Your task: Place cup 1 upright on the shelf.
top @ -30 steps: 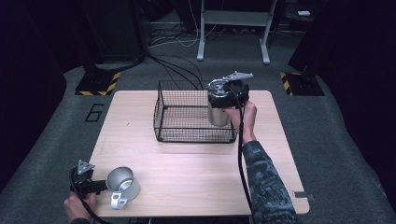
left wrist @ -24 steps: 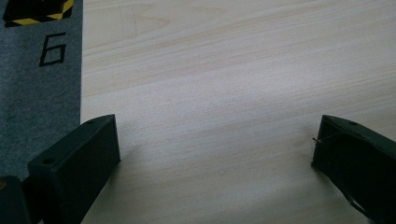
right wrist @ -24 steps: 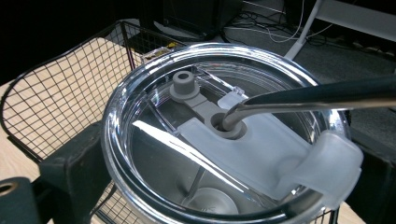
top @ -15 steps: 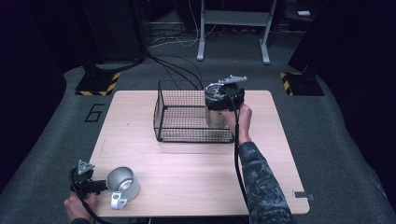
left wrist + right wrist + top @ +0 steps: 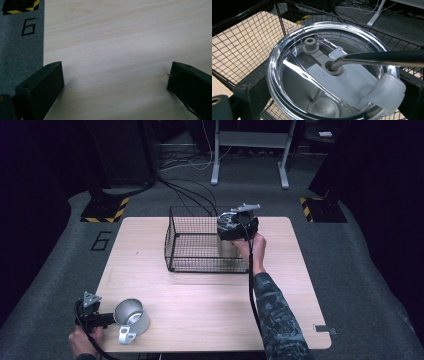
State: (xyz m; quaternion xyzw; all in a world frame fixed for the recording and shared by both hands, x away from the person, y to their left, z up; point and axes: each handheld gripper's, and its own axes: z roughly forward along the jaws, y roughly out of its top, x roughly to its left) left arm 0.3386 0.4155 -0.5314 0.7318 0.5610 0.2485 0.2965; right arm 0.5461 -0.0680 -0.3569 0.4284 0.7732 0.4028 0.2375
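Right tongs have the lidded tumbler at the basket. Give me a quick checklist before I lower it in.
1. Right tongs gripping the tumbler: ok, jaws on both sides below the lid.
2. Lid seated, straw in place: ok.
3. Tumbler over the wire basket interior: ok.
4. Basket floor under the tumbler free: cannot tell.
5. Left tongs open over bare table: ok.
6. Metal mug apart from the basket: ok.

- Left gripper (image 5: 107, 320): low at the near left corner, held level in the left hand (image 5: 82, 340), pointing right; jaws spread wide apart, nothing between them.
- Right gripper (image 5: 235, 227): raised at the far side, right hand (image 5: 252, 245) behind it, forearm stretched forward in a patterned sleeve (image 5: 272, 310); jaws clamped on both sides of its load.
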